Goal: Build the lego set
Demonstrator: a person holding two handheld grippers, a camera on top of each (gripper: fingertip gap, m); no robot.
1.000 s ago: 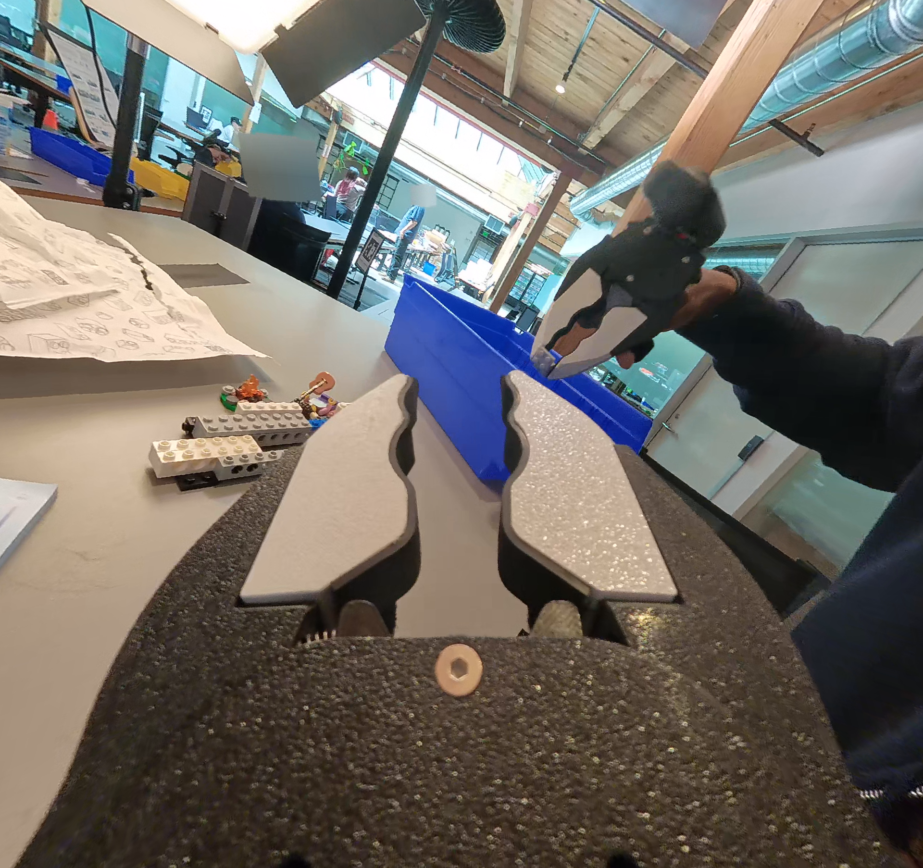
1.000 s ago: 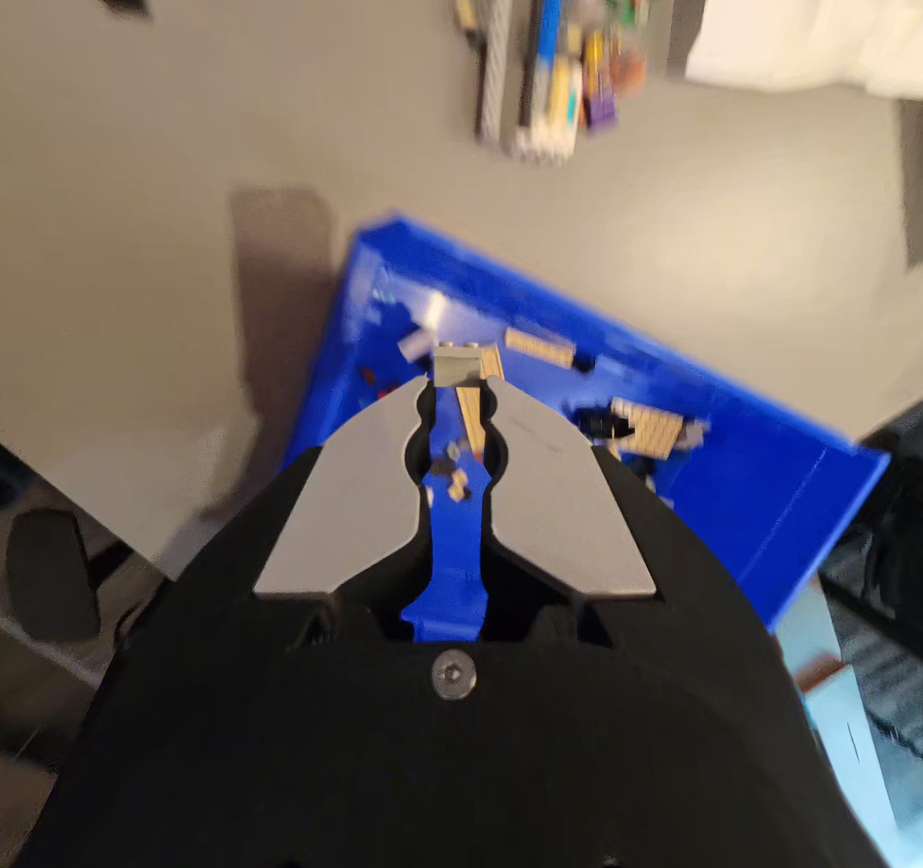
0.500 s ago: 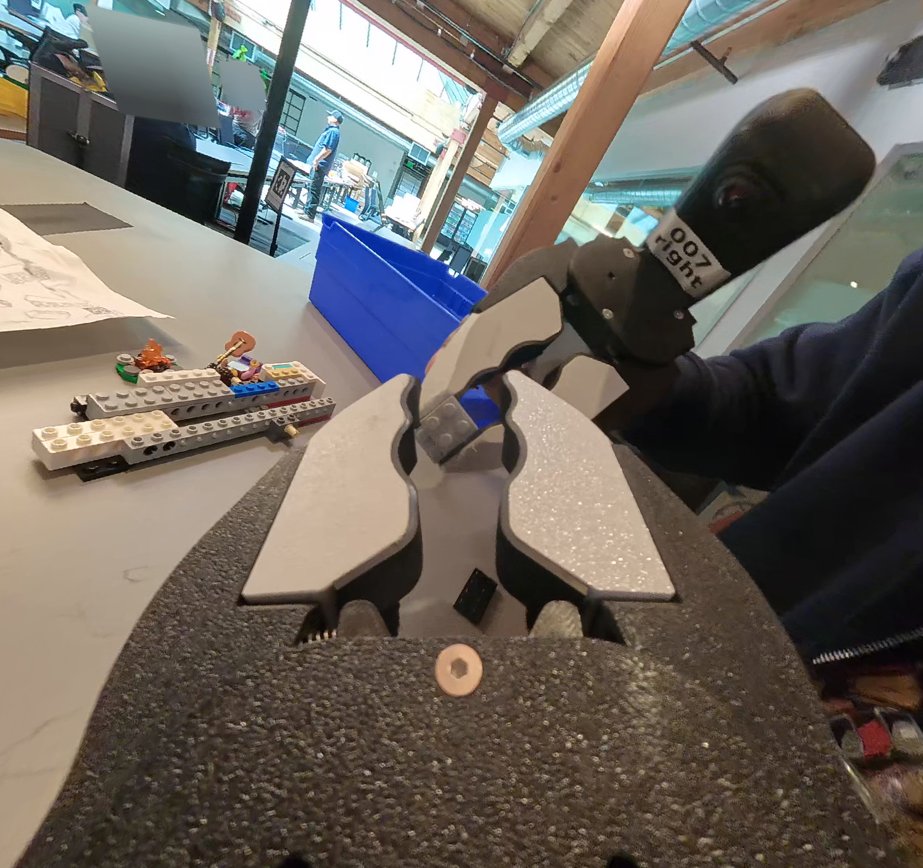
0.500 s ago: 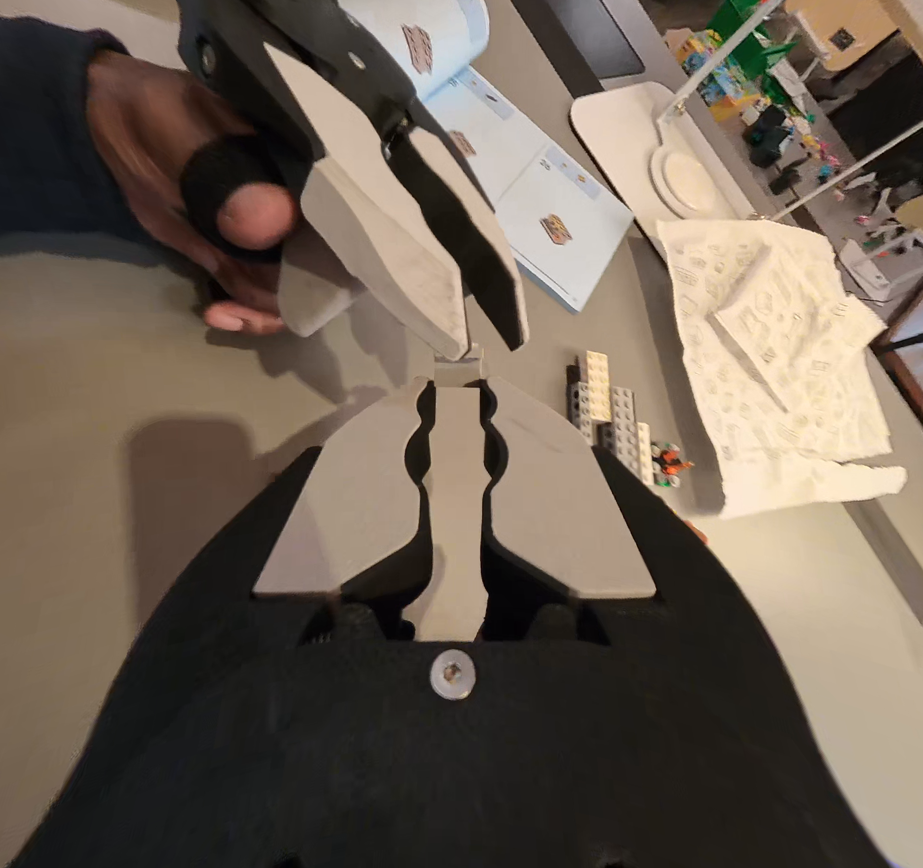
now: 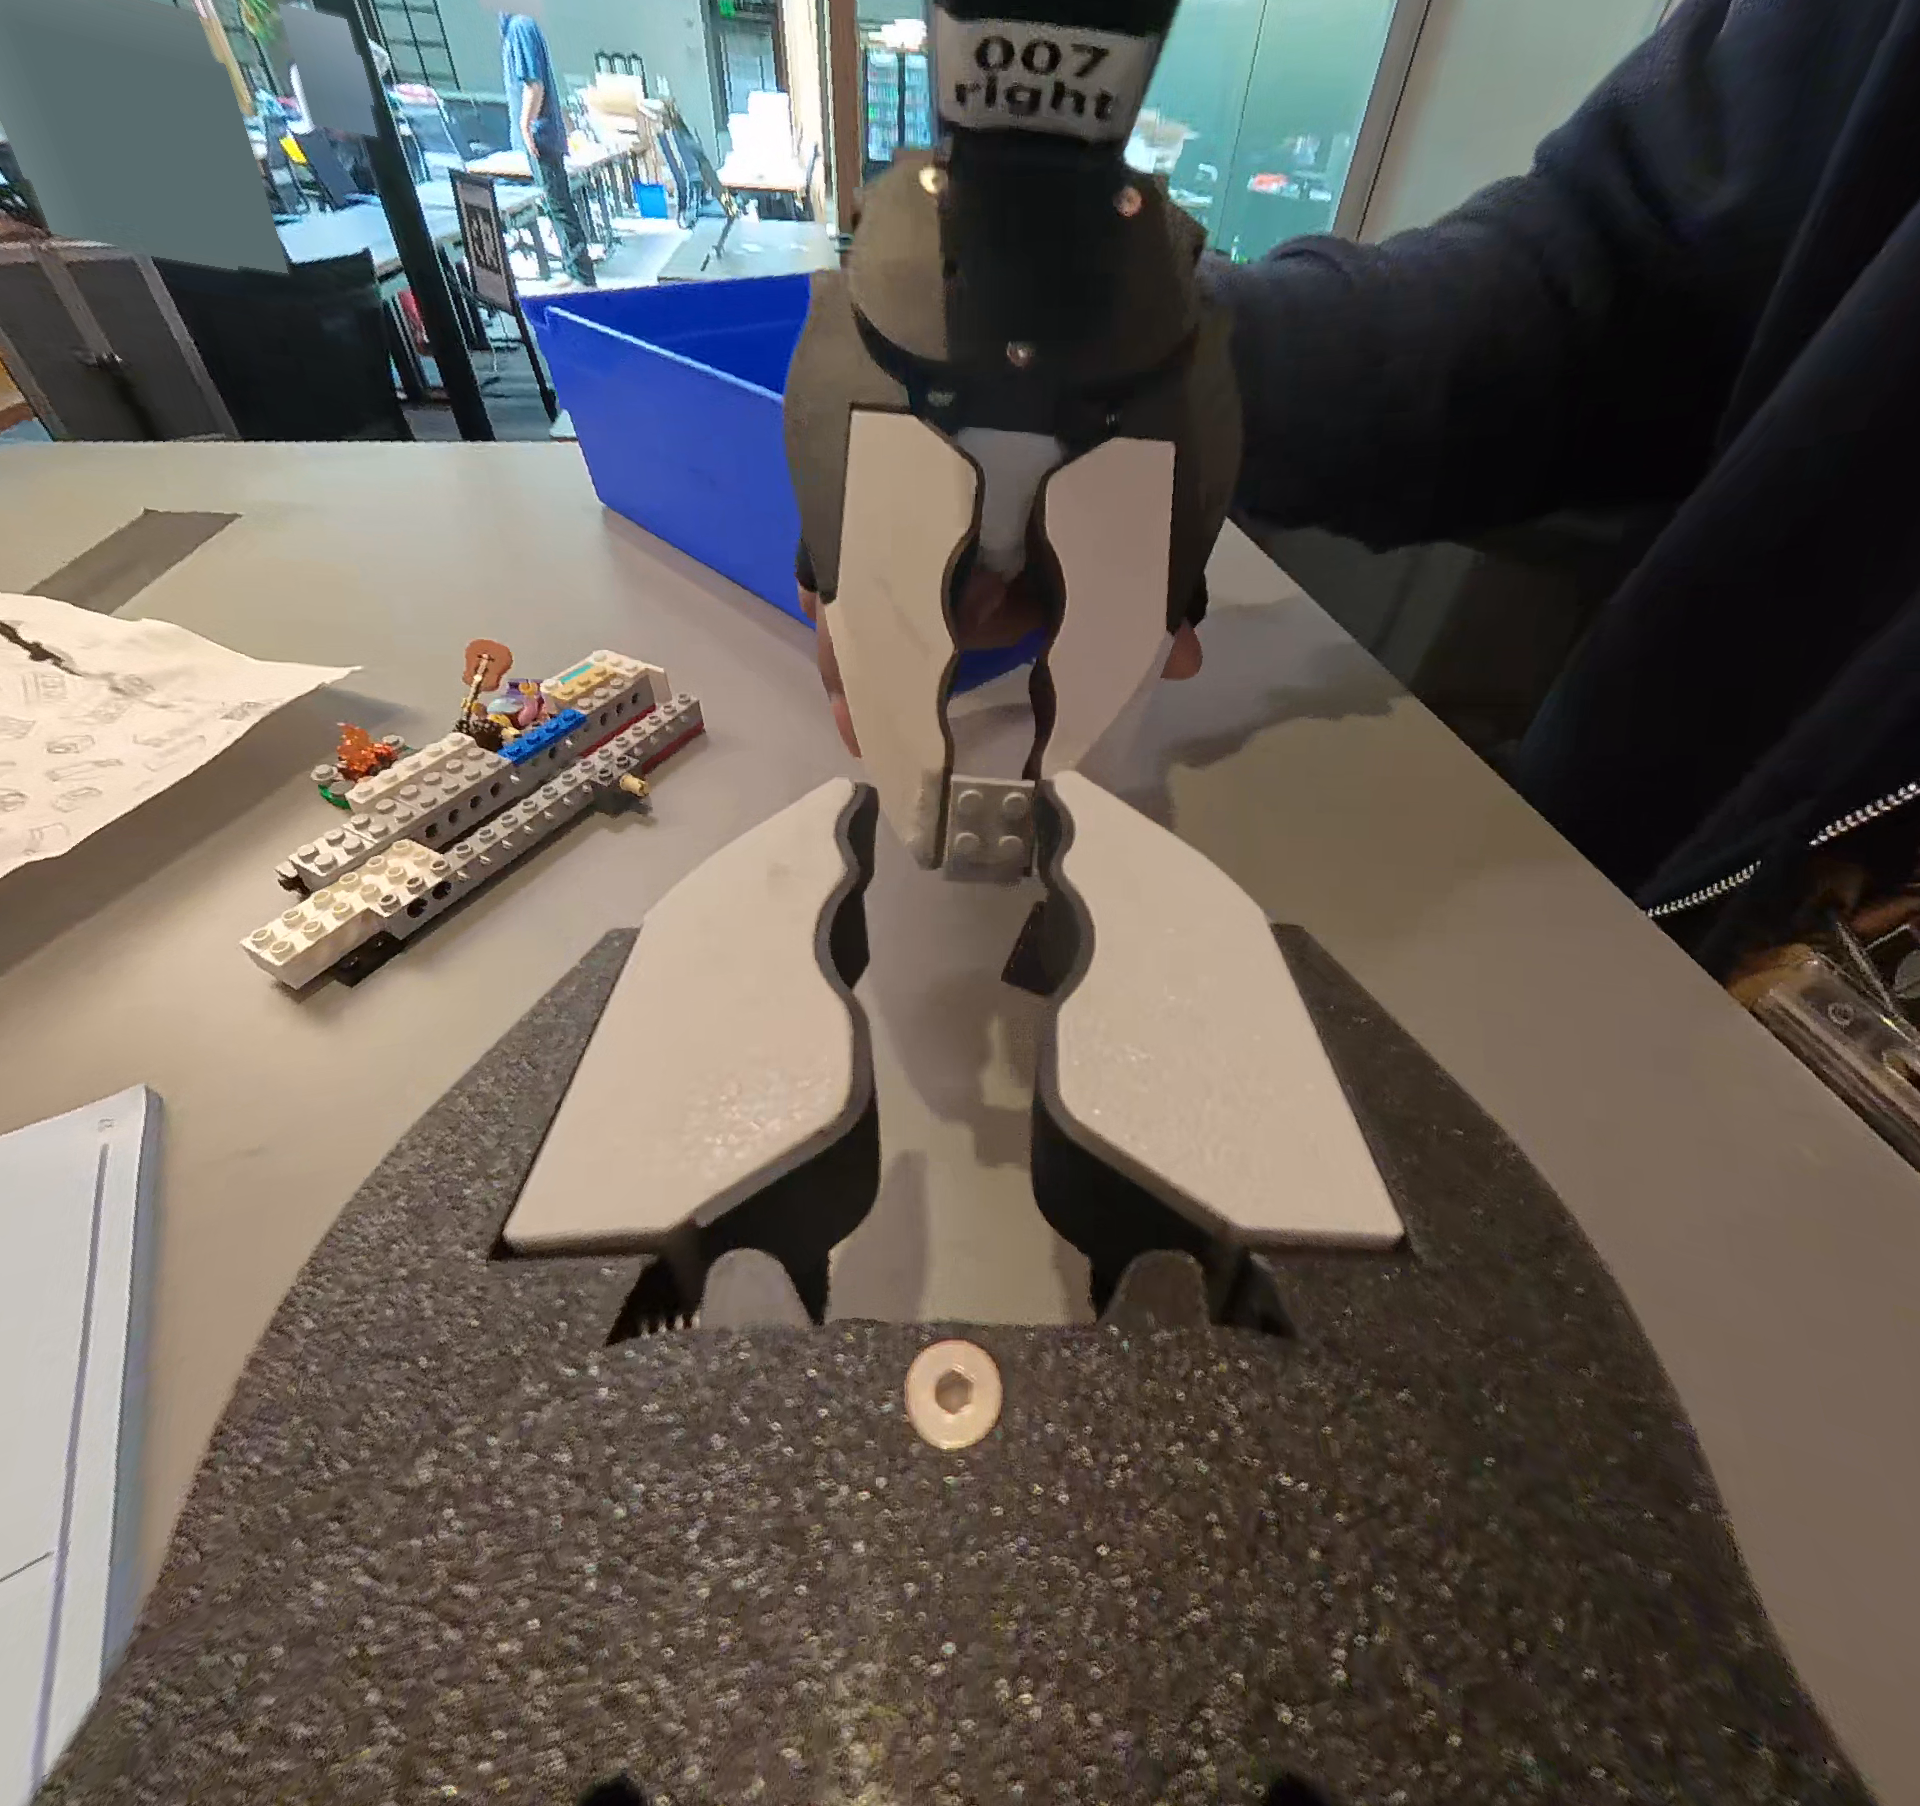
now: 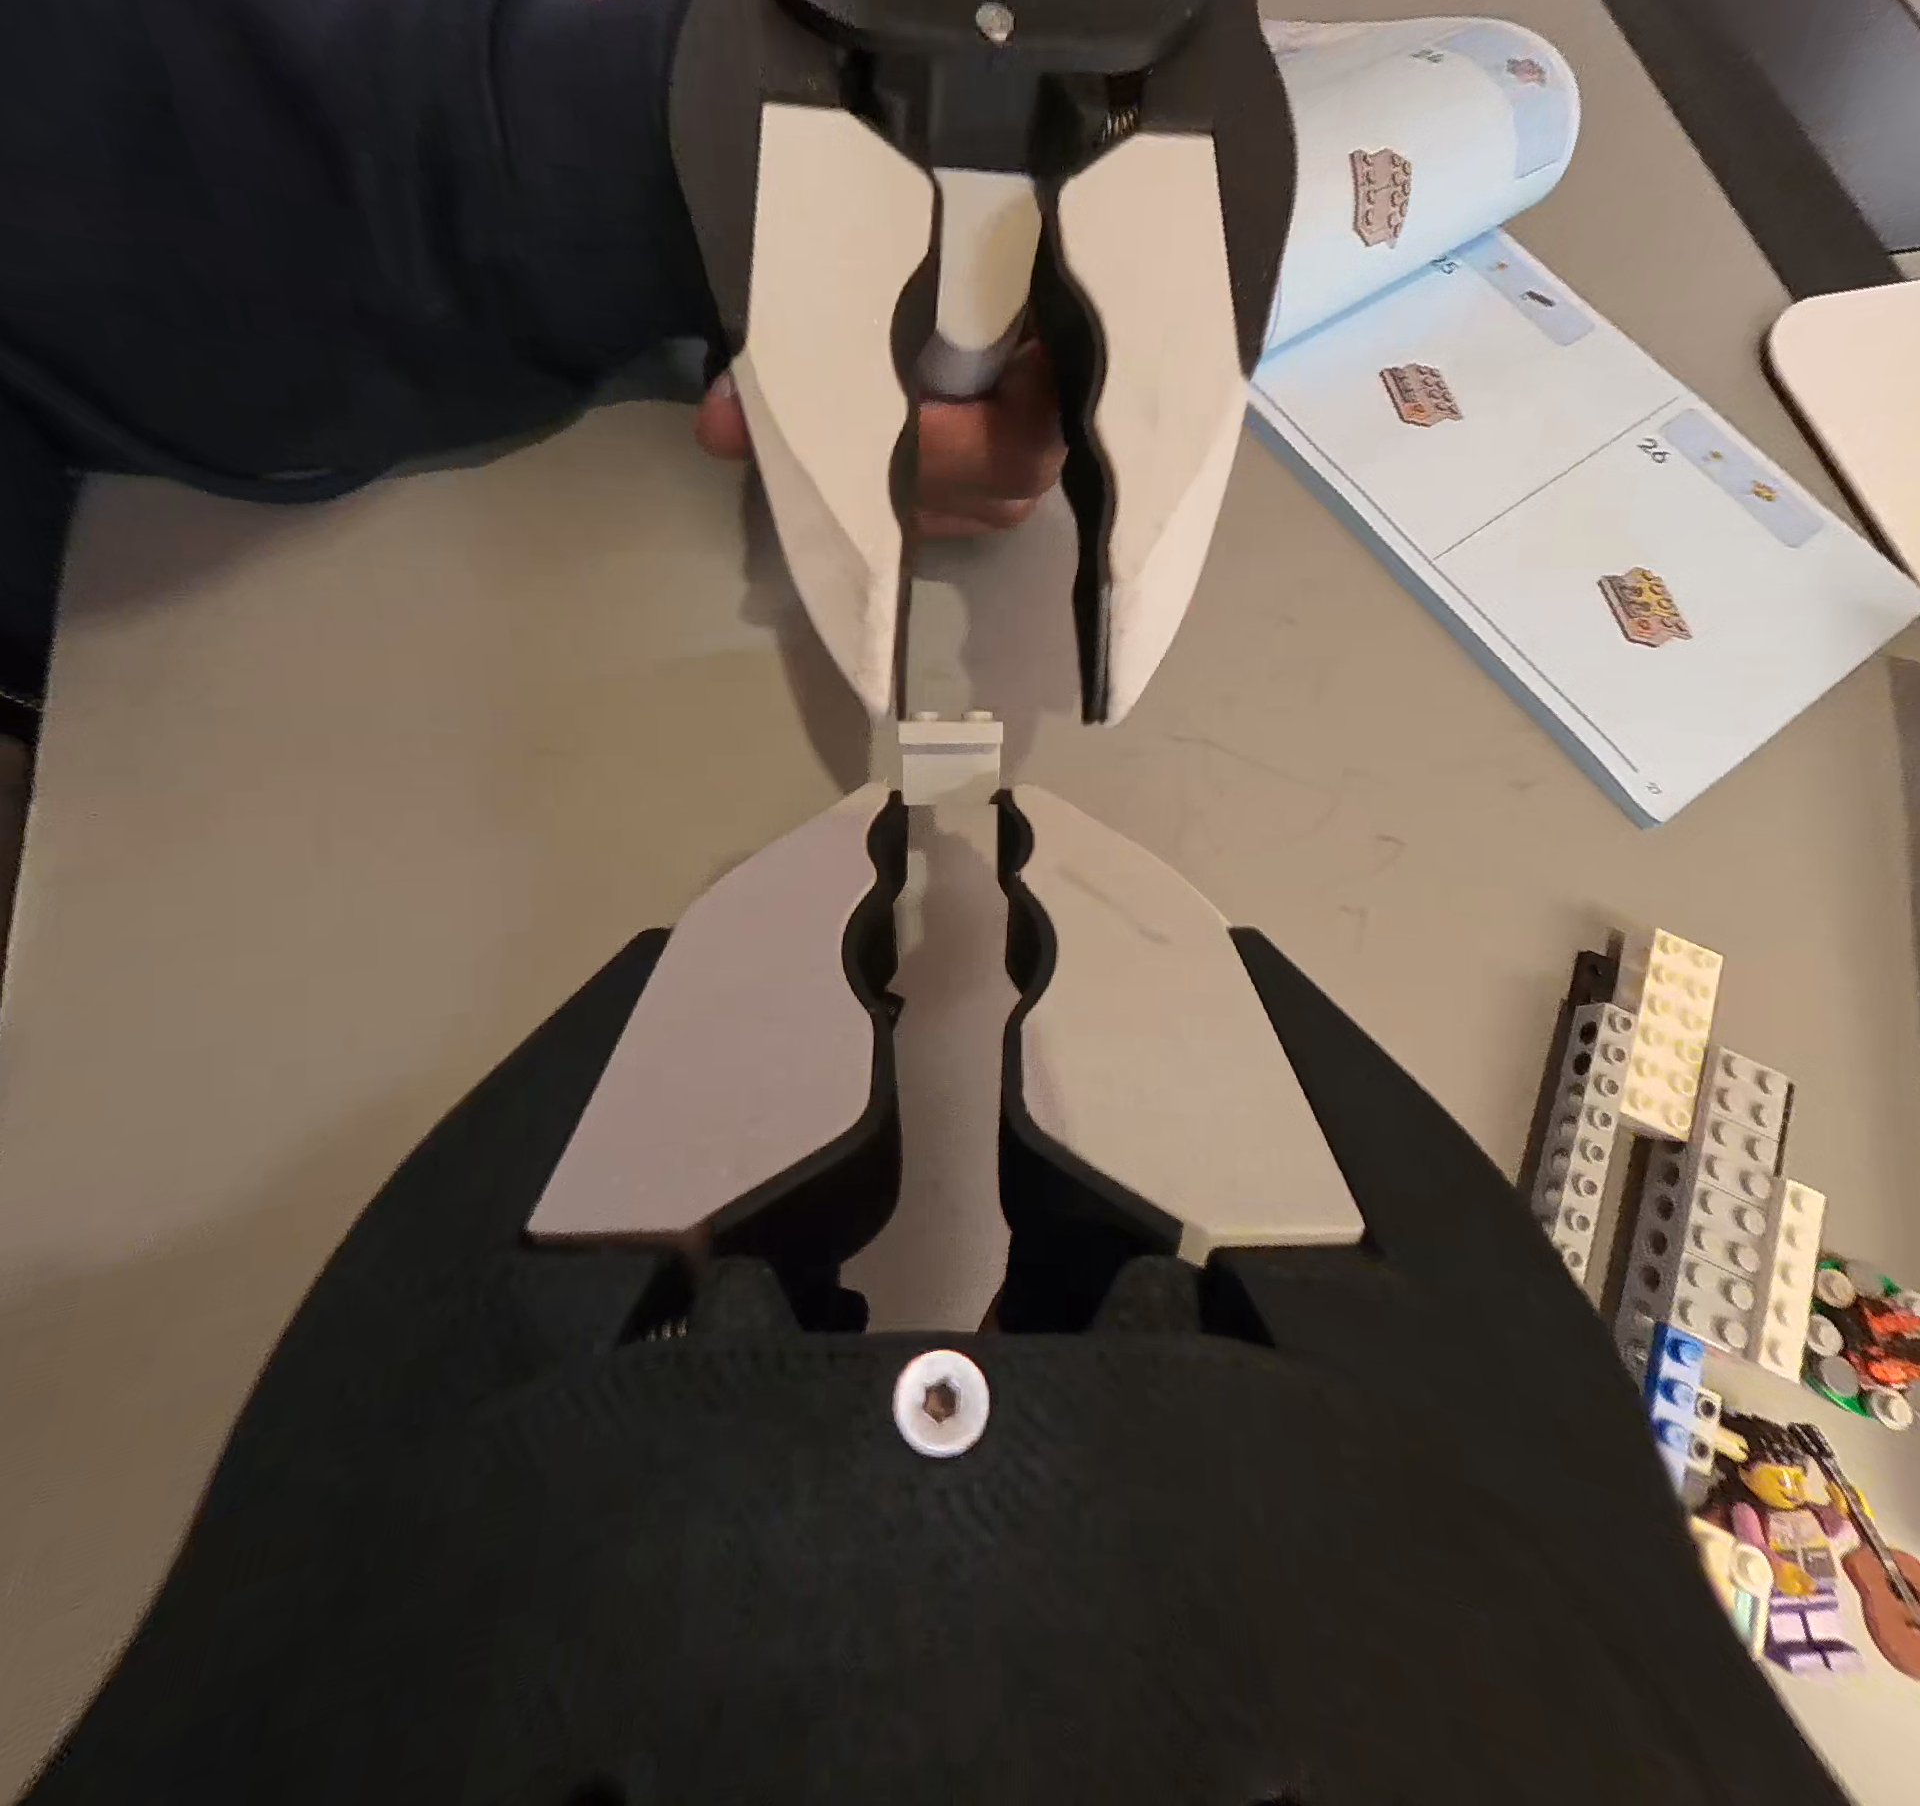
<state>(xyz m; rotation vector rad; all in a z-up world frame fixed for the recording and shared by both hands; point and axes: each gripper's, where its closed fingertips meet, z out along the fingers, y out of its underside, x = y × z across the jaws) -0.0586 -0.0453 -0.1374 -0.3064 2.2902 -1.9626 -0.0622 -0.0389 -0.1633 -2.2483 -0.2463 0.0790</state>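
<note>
Grey brick (image 6: 951,764) pinched in right gripper (image 6: 951,795), apparently just inside tips of open, unloaded left gripper (image 5: 951,806).

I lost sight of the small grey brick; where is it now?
The small grey brick is clamped at the right gripper tips, between the open left gripper fingertips, above the table.

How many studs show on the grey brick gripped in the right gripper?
4, in a two-by-two square on the grey brick, pinched at the right gripper tips between the open left gripper's fingertips.
</note>
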